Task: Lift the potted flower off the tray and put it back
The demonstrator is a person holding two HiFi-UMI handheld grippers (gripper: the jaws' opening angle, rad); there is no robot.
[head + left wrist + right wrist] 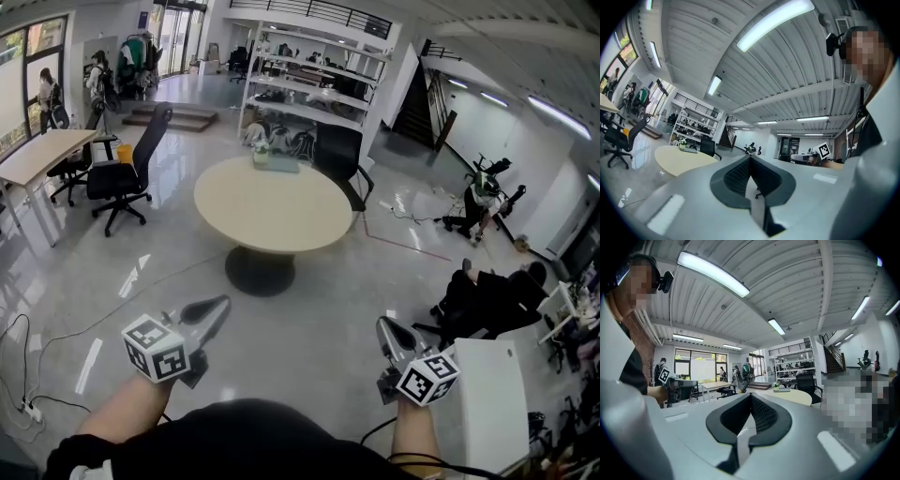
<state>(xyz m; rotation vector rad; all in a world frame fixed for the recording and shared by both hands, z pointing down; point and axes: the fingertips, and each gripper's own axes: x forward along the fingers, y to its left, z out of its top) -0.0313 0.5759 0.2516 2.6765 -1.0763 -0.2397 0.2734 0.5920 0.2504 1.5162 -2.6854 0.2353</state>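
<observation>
Potted flower (262, 147) sits on its tray (282, 166) on a round table (272, 211). The left gripper (221, 304) and right gripper (383, 325) are pressed together, empty.

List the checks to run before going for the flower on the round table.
1. Left gripper empty: ok, jaws together on nothing.
2. Right gripper empty: ok, same.
3. Jaws open for a grasp: not ok, both shut.
4. Flower on tray: ok, at the far edge of the table.
5. Flower in reach: not ok, the table stands well ahead.
6. Flower upright: cannot tell, too small.
</observation>
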